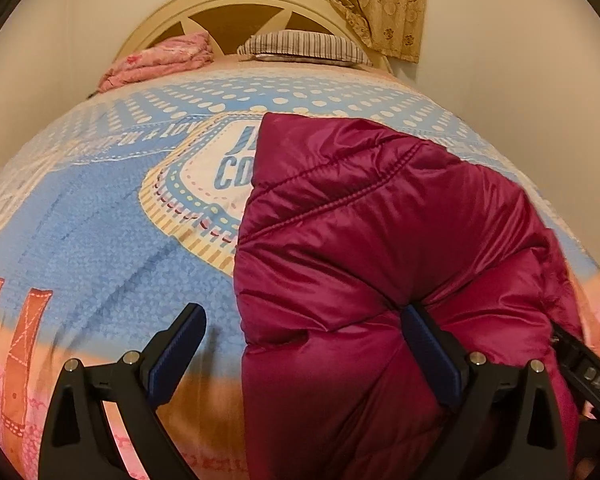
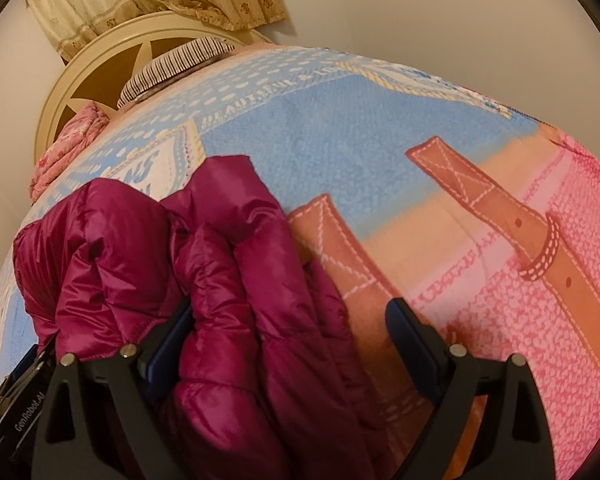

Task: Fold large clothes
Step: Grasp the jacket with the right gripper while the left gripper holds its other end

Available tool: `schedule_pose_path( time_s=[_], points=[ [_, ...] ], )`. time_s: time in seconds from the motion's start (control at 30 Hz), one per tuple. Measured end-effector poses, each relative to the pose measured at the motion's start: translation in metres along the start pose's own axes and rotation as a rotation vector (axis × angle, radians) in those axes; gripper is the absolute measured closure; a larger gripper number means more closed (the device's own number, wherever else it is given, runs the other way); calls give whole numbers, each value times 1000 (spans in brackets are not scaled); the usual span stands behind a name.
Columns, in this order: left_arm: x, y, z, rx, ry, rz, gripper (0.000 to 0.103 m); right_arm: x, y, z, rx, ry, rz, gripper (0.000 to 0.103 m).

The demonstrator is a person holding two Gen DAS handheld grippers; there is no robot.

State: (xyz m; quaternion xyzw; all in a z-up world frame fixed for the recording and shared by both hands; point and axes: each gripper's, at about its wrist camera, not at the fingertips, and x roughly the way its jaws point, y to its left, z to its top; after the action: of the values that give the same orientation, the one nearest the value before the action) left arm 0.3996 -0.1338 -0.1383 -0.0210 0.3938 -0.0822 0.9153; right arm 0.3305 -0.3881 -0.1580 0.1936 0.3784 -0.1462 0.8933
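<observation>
Lying bunched on the bedspread (image 1: 100, 240), the magenta puffer jacket (image 1: 360, 220) is the landmark for both my tools, well short of the striped pillow (image 1: 300, 46) and the cream headboard (image 1: 228, 8) beyond it. I have both grippers angled down at it. My left gripper (image 1: 304, 344) straddles the jacket's left edge with its jaws spread wide: the right blue pad (image 1: 428, 356) lies against the padded fabric, the left one hangs over bare bedspread, nothing pinched. My right gripper (image 2: 296, 344) stands equally wide at the jacket's right side, a thick fold between its fingers (image 2: 412, 348), not squeezed. Folded pink bedding (image 1: 160, 60) lies beside the pillow.
</observation>
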Motion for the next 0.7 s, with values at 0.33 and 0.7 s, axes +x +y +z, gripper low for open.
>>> schedule_pose_path(
  time_s=[0.33, 0.7],
  points=[
    [-66, 29, -25, -6, -4, -139, 4, -17, -5, -1, -1, -15, 110, 8],
    [-63, 24, -47, -14, 46, -202, 4, -53, 5, -15, -164, -56, 205, 8]
  ],
)
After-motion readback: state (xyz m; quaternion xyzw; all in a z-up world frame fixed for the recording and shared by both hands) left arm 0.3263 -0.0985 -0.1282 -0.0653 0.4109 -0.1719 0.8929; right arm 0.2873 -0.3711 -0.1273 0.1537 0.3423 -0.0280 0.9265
